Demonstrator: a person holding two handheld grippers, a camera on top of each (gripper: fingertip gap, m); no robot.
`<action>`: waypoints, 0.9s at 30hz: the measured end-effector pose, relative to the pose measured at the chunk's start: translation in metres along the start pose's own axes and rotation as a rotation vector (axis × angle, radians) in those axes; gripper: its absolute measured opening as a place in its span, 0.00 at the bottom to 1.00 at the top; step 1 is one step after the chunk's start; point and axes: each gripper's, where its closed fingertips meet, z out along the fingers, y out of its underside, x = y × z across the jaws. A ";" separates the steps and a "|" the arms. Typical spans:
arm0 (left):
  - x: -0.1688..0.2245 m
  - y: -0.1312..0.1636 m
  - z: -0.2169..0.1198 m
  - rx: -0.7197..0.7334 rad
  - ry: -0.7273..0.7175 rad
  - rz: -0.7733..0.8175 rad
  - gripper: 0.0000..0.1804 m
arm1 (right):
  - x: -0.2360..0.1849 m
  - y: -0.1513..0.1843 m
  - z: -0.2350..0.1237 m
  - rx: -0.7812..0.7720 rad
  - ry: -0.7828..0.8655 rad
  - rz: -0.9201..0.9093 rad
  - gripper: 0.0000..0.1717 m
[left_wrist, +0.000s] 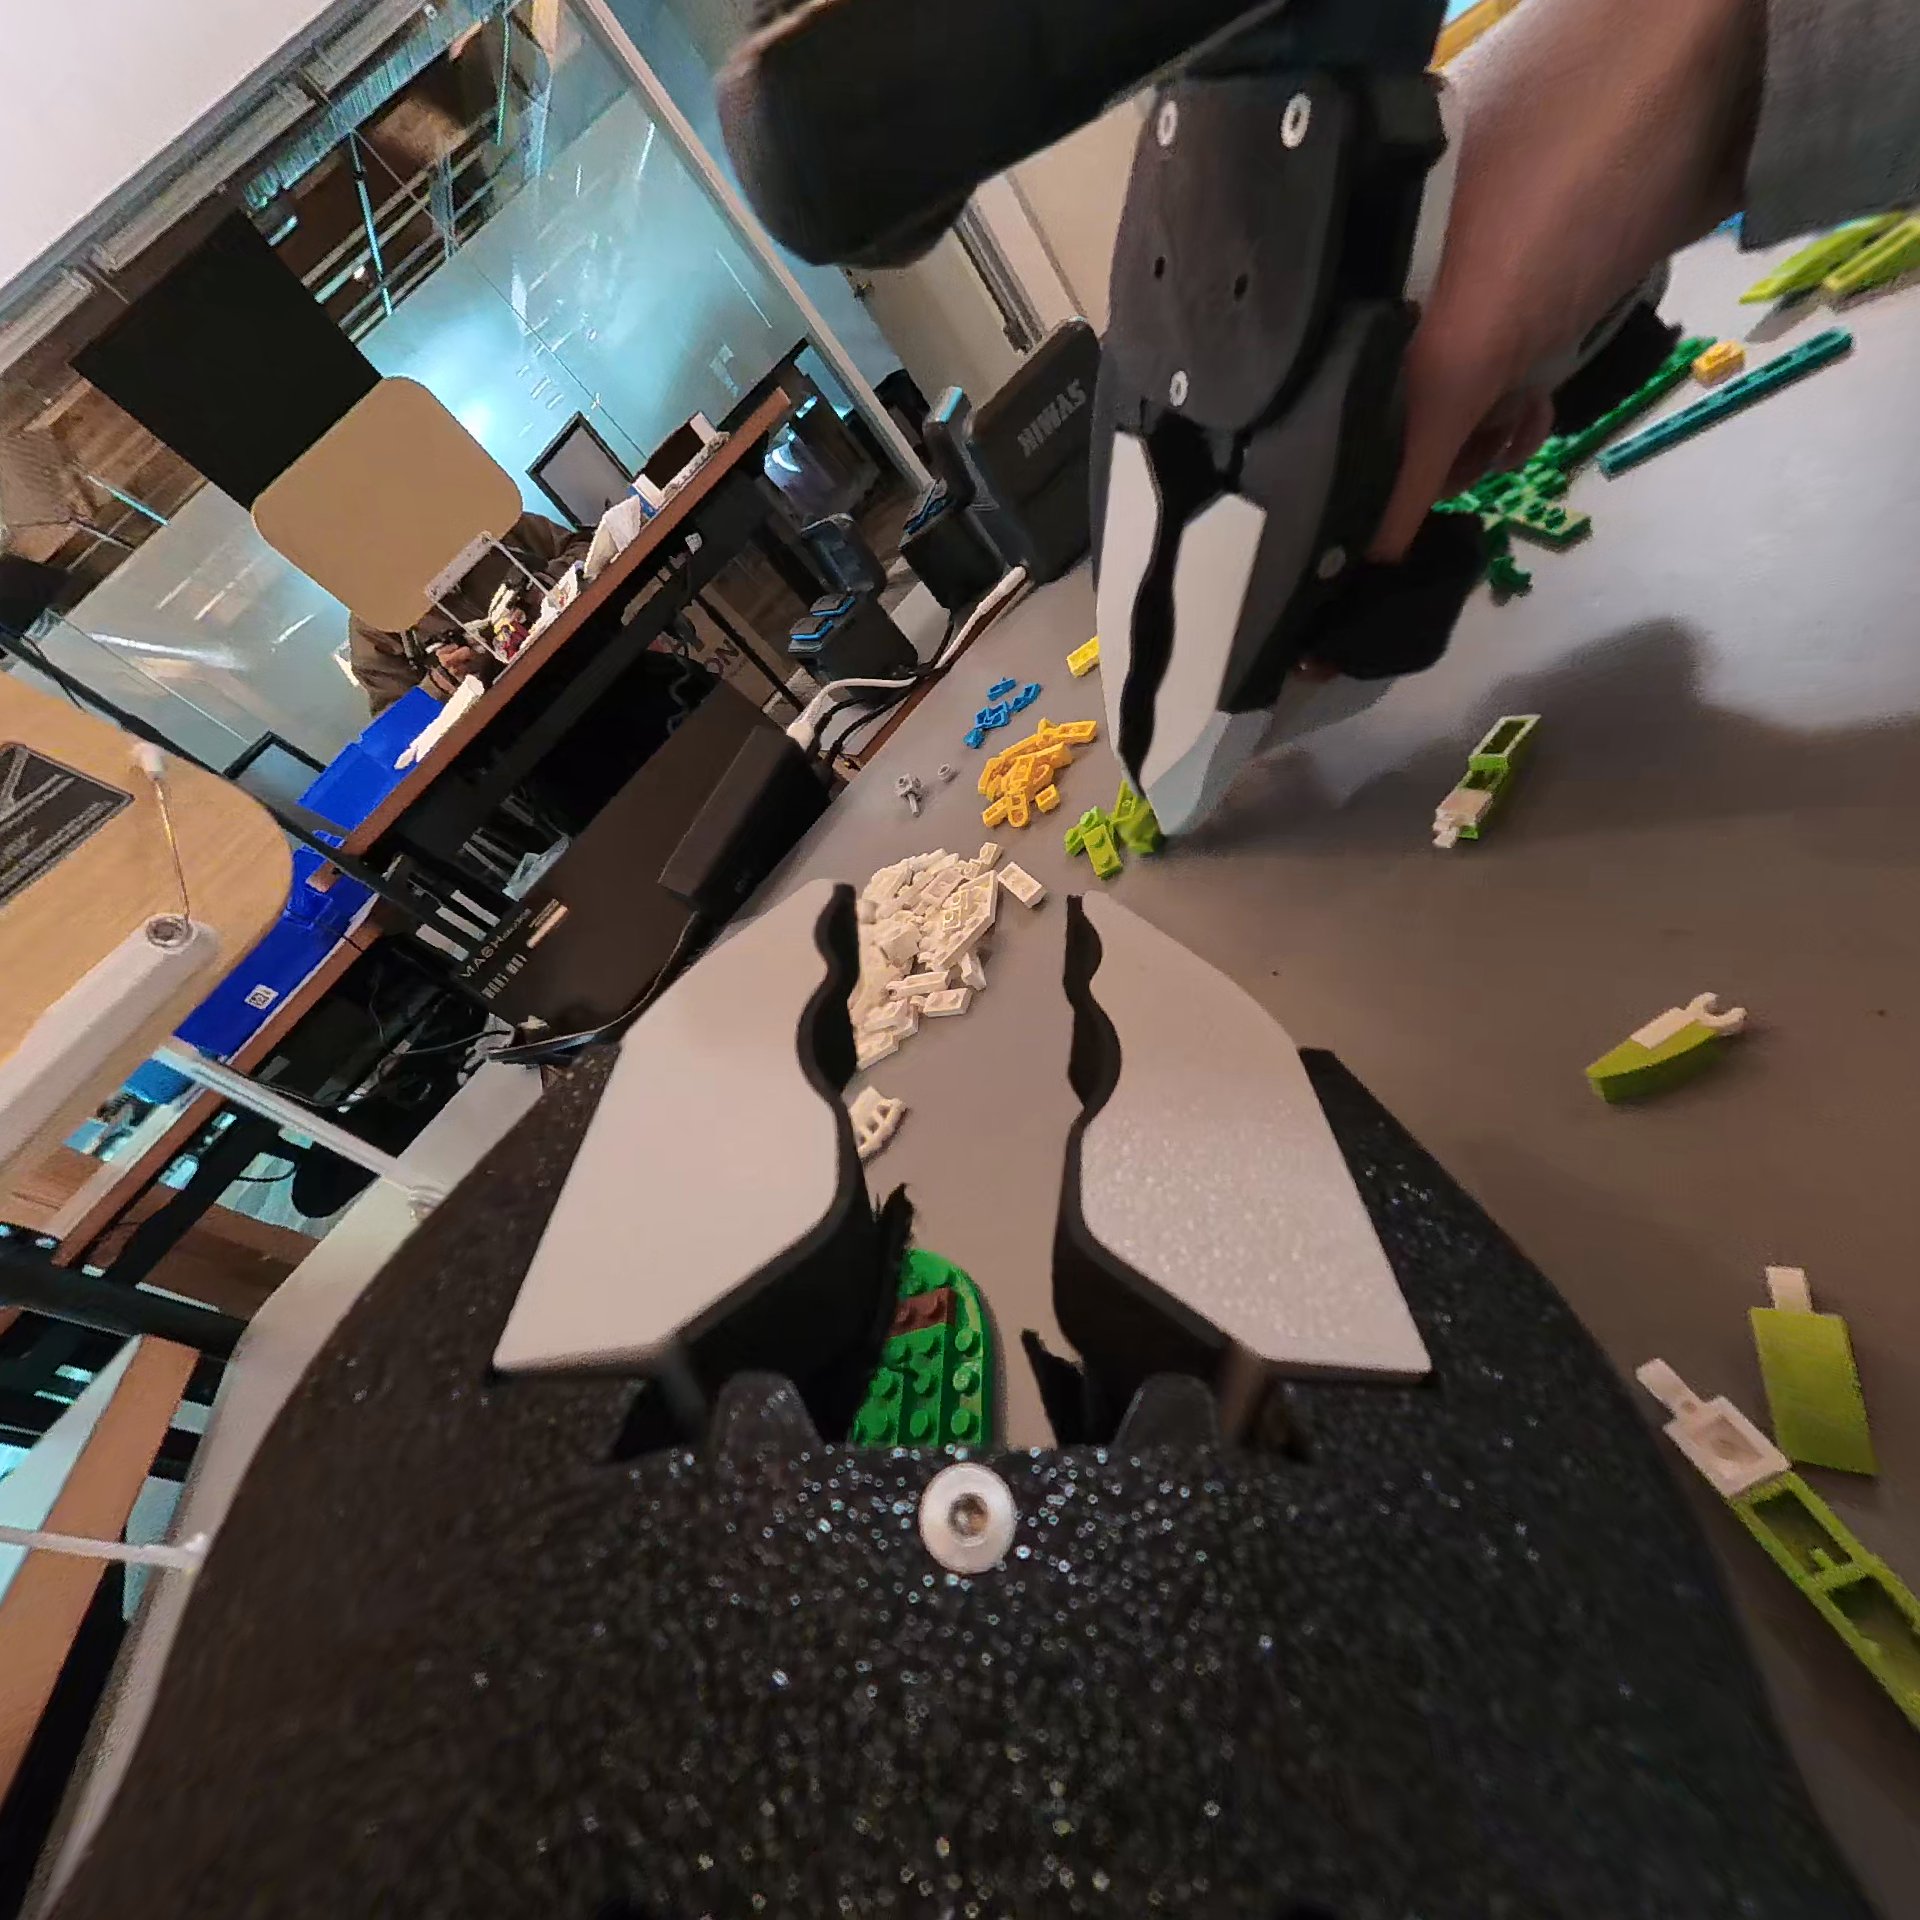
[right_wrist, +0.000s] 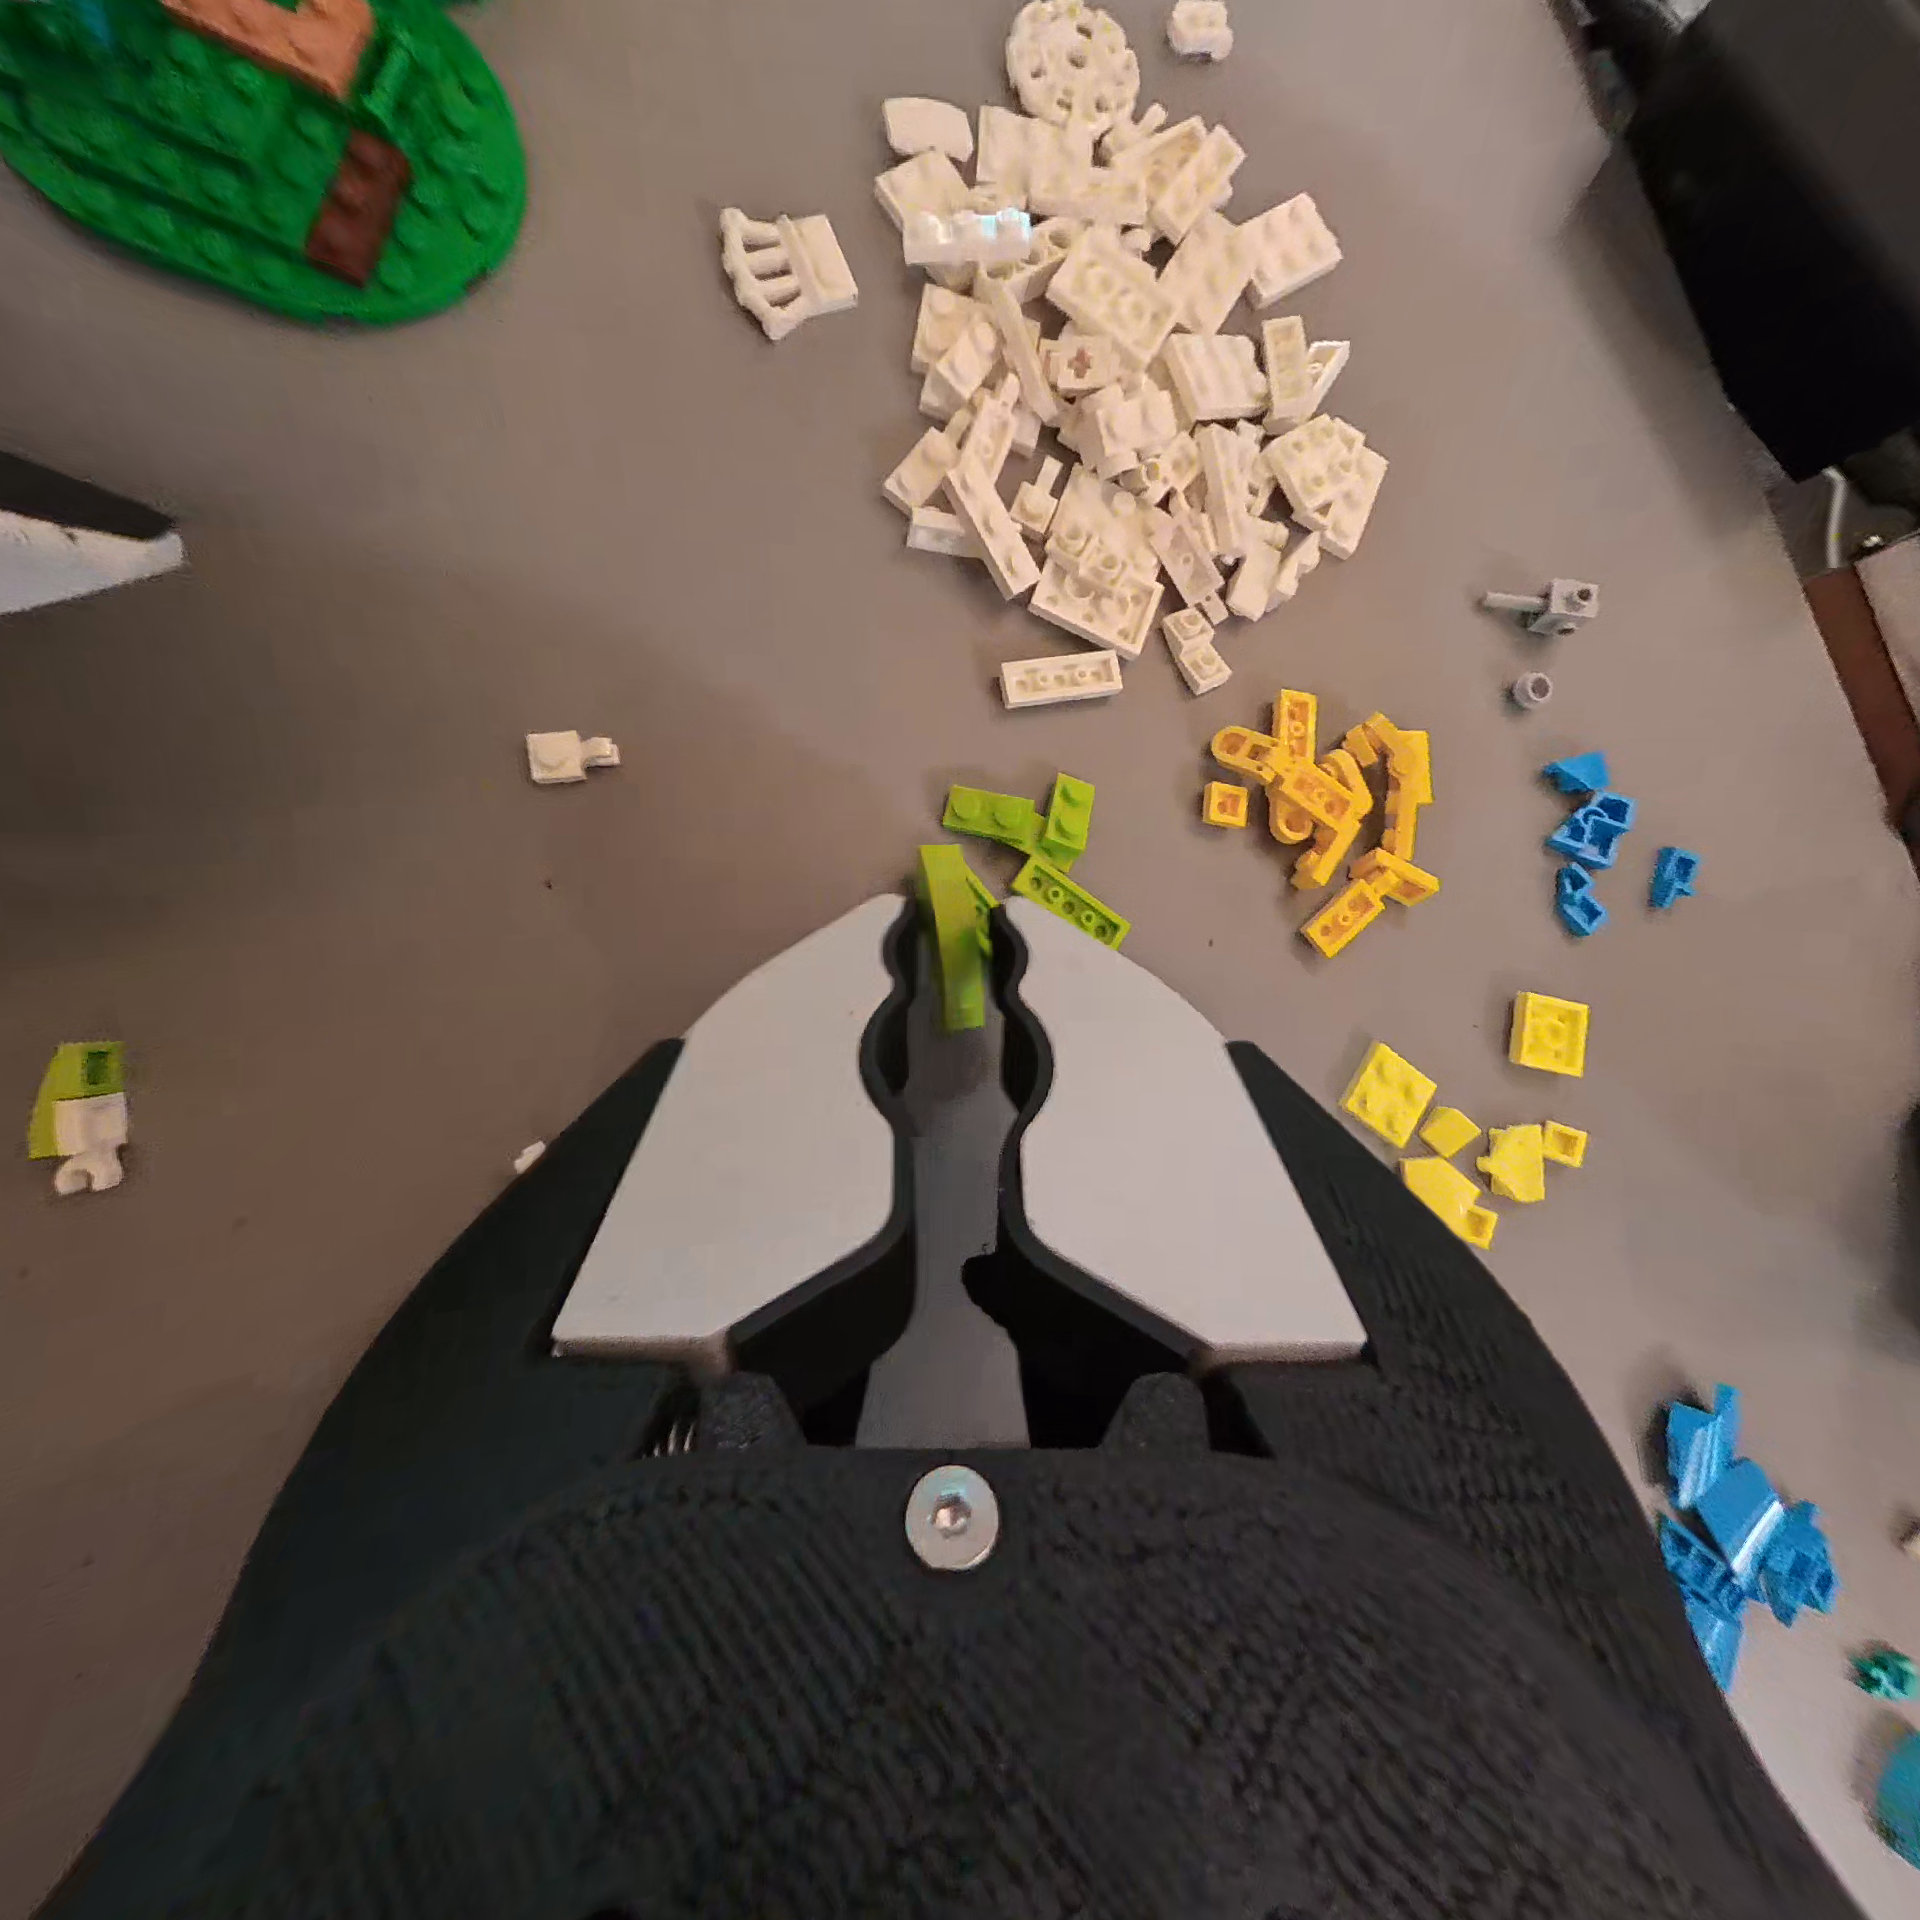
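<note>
- Right gripper (right_wrist: 951, 914): clenched on a lime-green curved brick (right_wrist: 951, 940) standing on edge between its fingertips, at the near edge of the small lime-green brick cluster (right_wrist: 1039, 831) on the grey bench (right_wrist: 416, 831).
- The left wrist view shows the right gripper's tips down at the same lime cluster (left_wrist: 1107, 836).
- Left gripper (left_wrist: 961, 925): released, fingers wide apart with nothing between them, above the bench, just short of the white brick pile (left_wrist: 925, 956).
- Green baseplate (left_wrist: 930, 1371) lies under the left gripper's base.
- Orange-yellow pile (right_wrist: 1330, 810) and blue pieces (right_wrist: 1600, 842) lie right of the lime cluster; white pile (right_wrist: 1122, 395) lies beyond it.
</note>
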 end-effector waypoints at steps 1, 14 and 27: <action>-0.001 0.001 0.000 -0.002 0.002 -0.015 0.21 | -0.001 -0.001 0.000 0.003 -0.002 0.002 0.12; -0.033 -0.023 -0.019 0.212 -0.062 -0.313 0.13 | -0.069 -0.027 0.009 0.058 -0.270 -0.040 0.15; -0.040 -0.023 -0.021 0.223 -0.110 -0.306 0.11 | -0.009 -0.071 0.023 0.162 -0.099 -0.004 0.07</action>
